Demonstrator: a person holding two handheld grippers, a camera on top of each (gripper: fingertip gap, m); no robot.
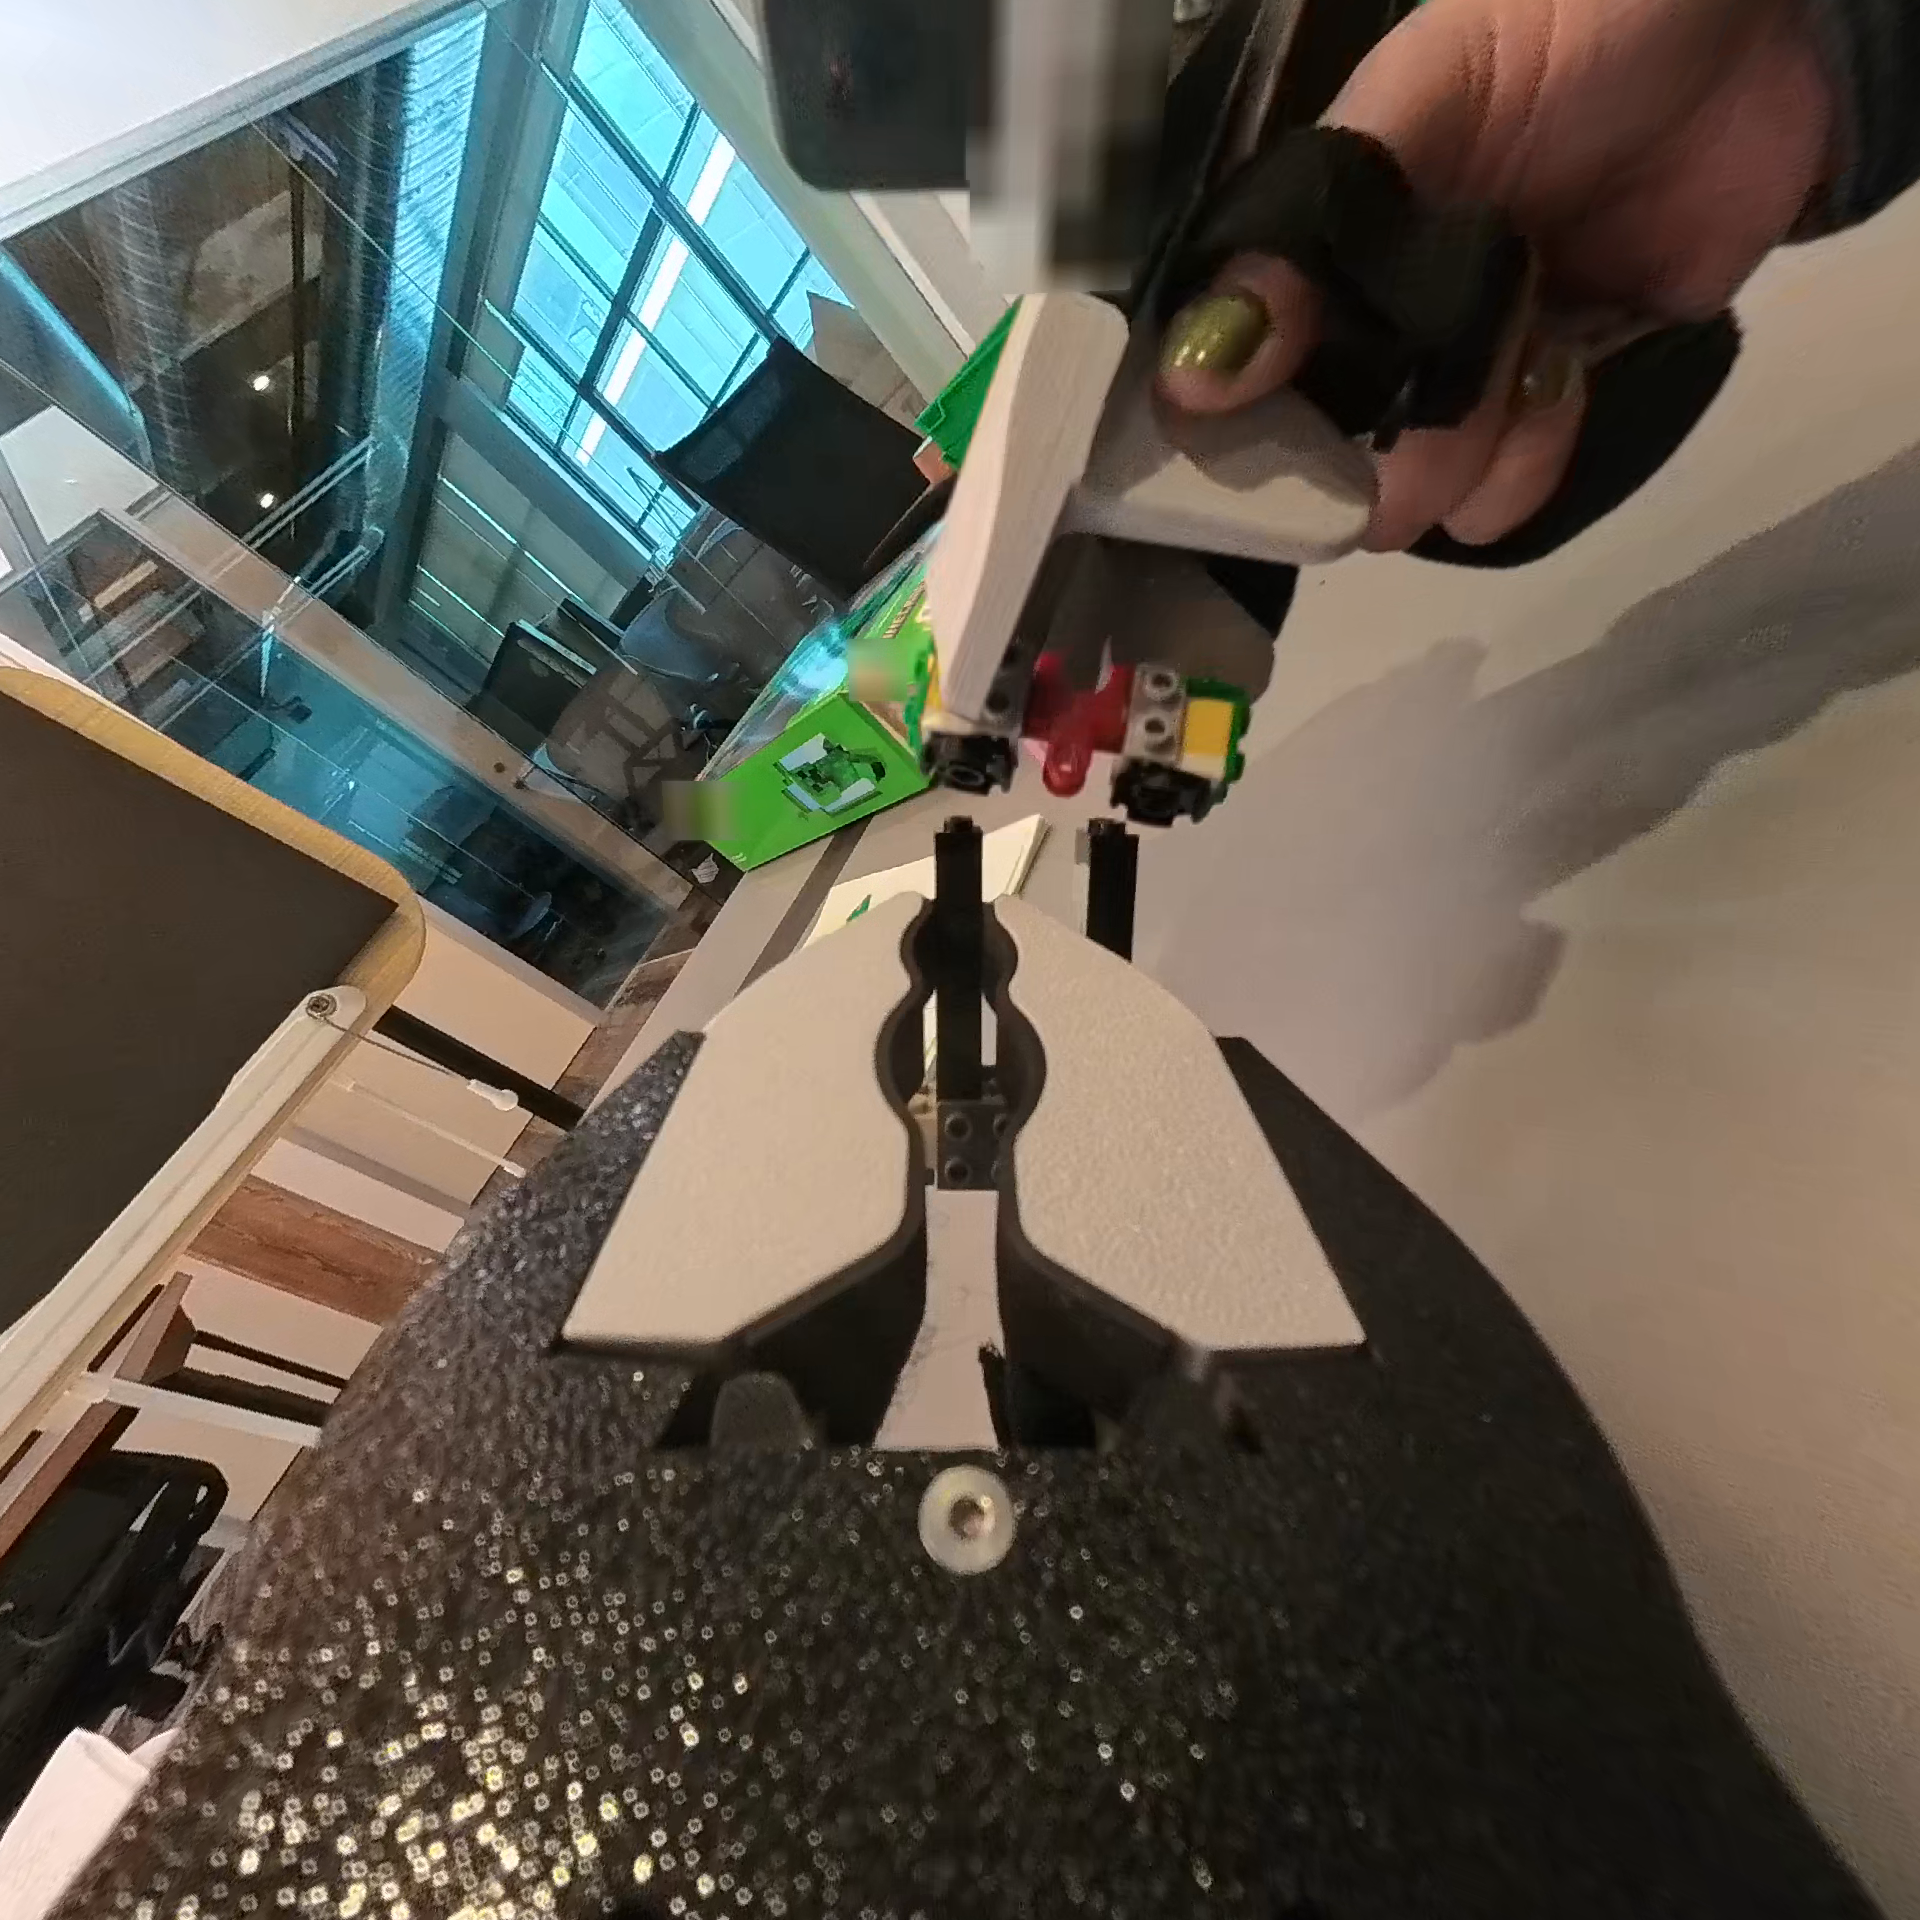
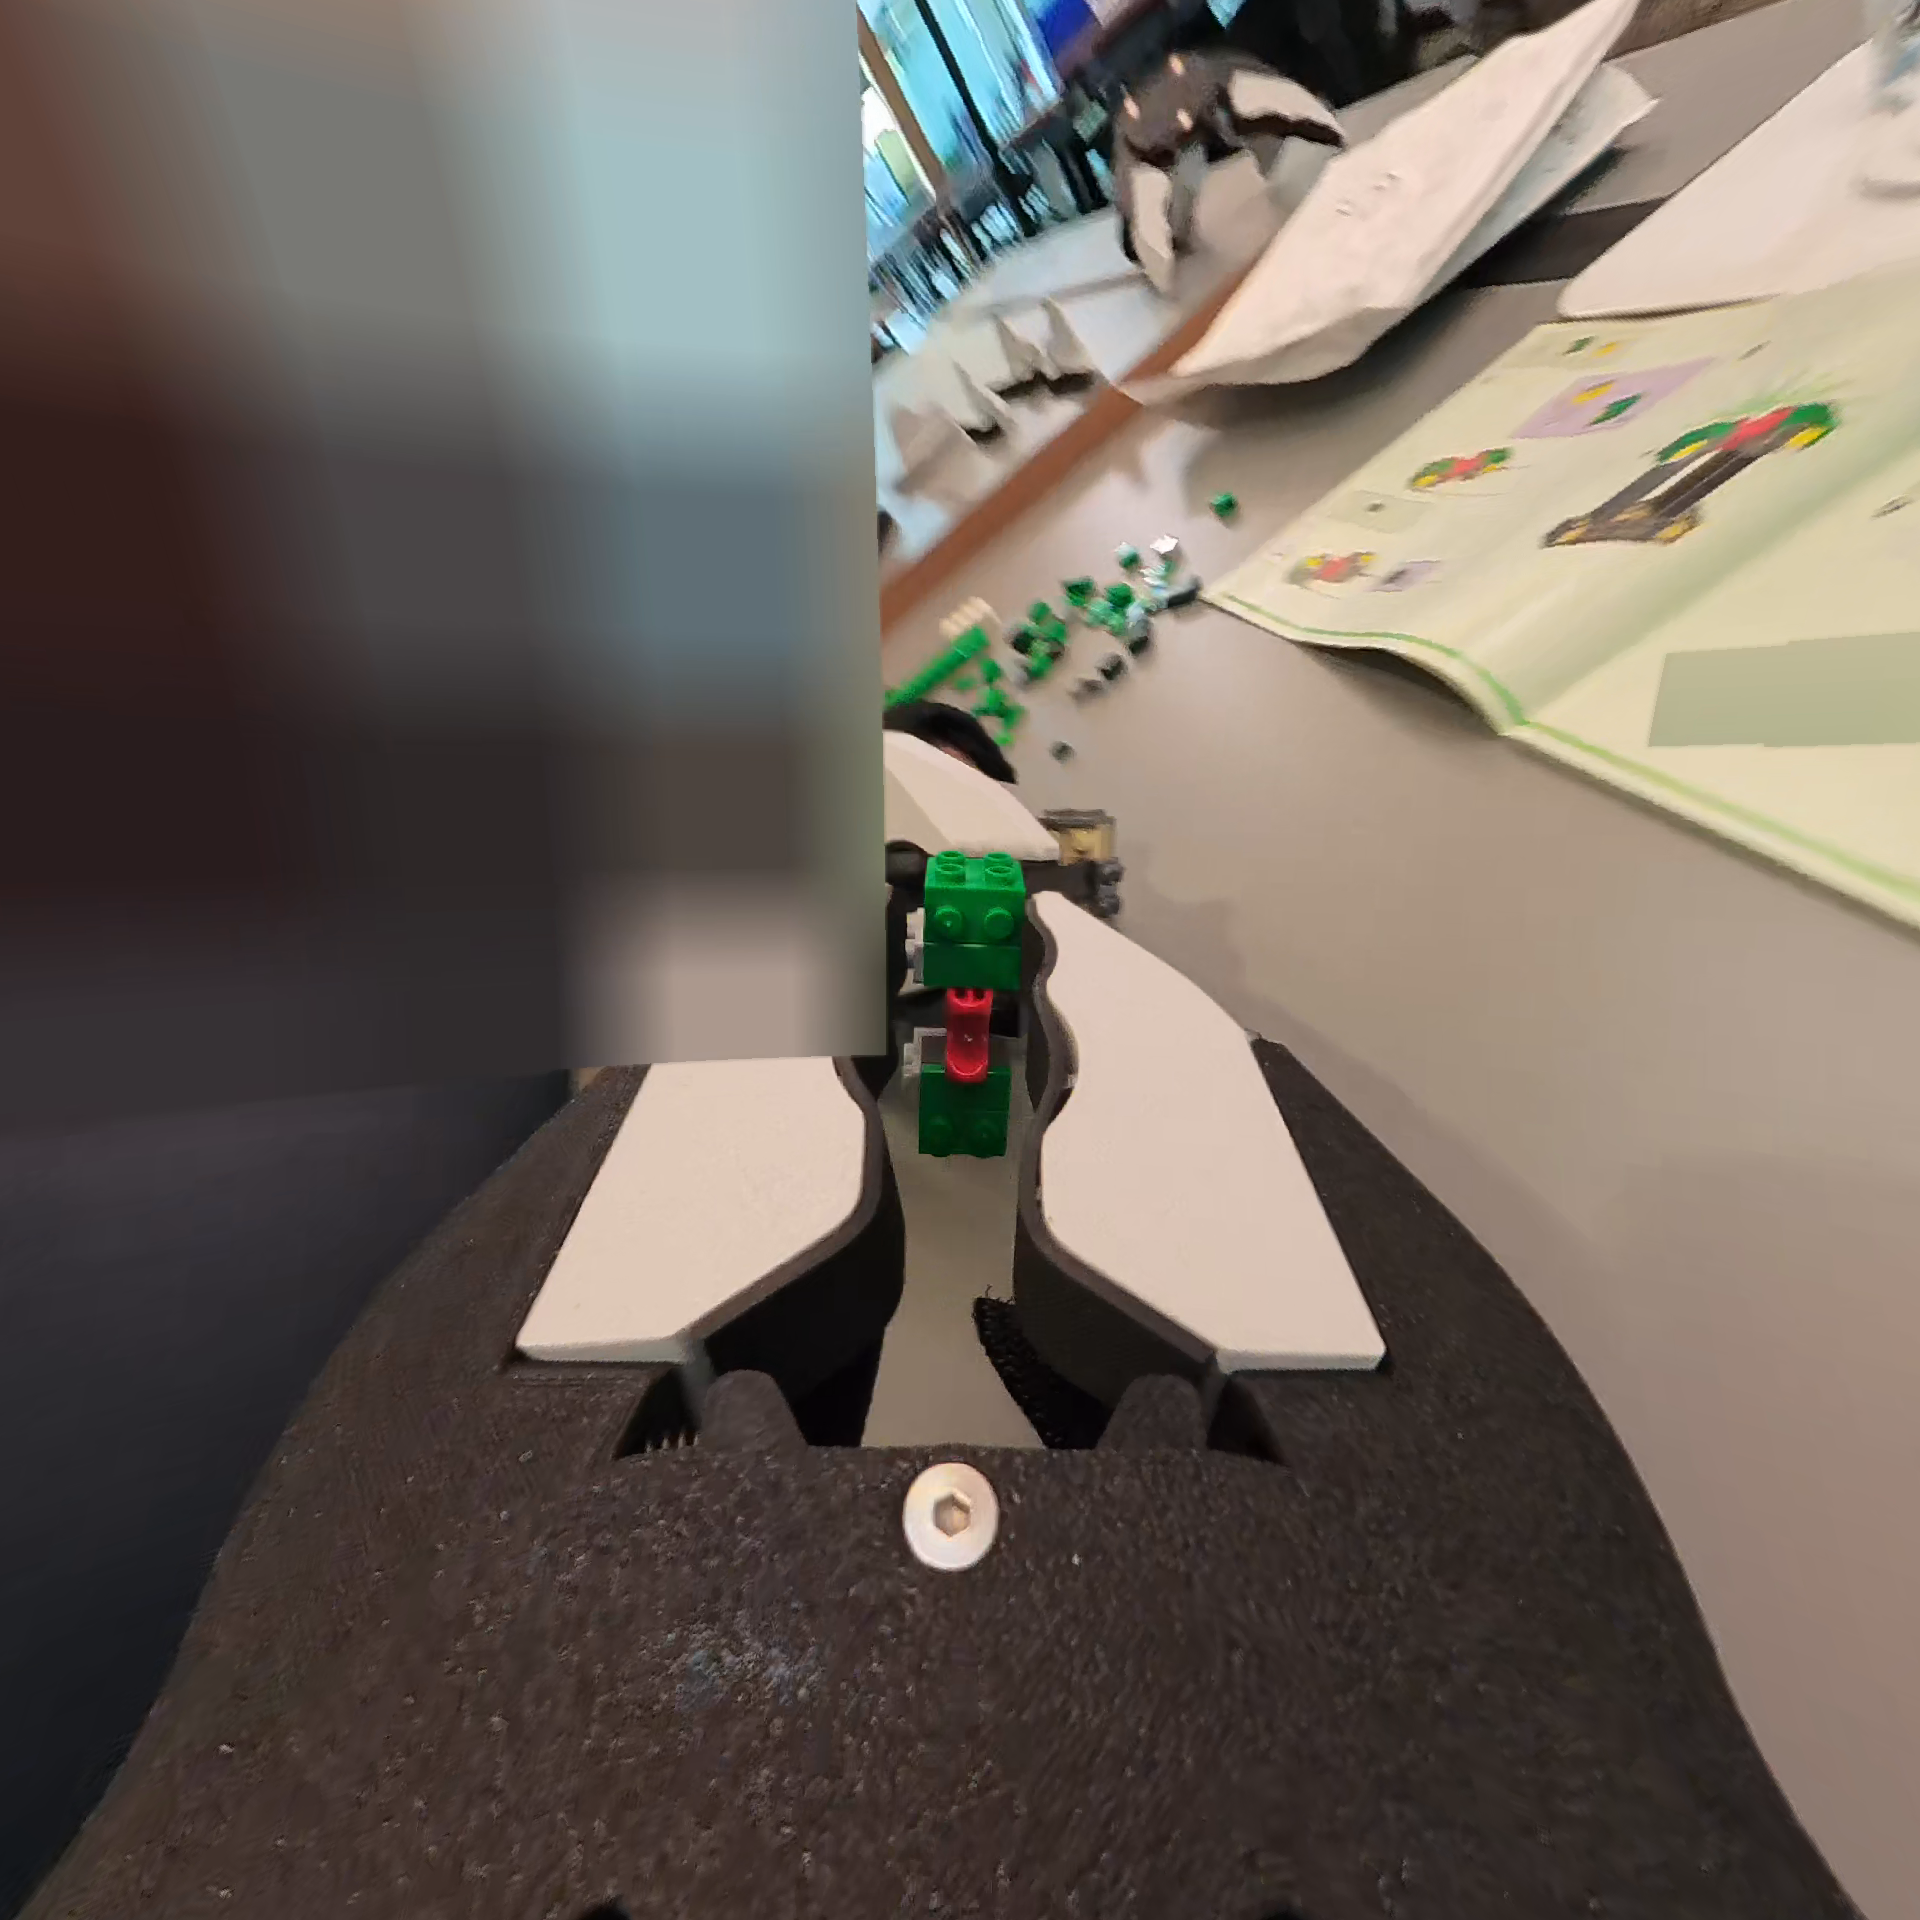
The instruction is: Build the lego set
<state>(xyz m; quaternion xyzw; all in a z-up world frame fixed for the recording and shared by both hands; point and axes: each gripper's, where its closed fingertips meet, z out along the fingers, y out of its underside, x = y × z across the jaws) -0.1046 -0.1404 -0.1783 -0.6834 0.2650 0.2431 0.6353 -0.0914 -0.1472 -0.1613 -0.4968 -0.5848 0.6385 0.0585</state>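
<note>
Left claw (image 1: 961, 956): pinches a small frame with two black posts (image 1: 959, 894) that point up at the top part.
Right claw (image 2: 961, 1039): pinches the top part (image 2: 971, 935), a green and red block stack. It is held in the air, not on the table (image 2: 1351, 935).
Top part, left view: two black round holes (image 1: 971, 769) face the posts. There is a small gap, so they do not touch yet.
Step now: I think it is to push the posts into the holes.
How to do it well: line up both posts with both holes first. Keep the frame straight, not tipped. Push slowly, both sides at once. Hold tight so nothing slips.
What could go wrong: only one post goes in, or a block pops off.
Loose bricks (image 2: 1049, 623): on the table, far off.
Booklet (image 2: 1662, 540): open on the table, to the right.
Box (image 1: 821, 769): green, behind the top part.
</note>
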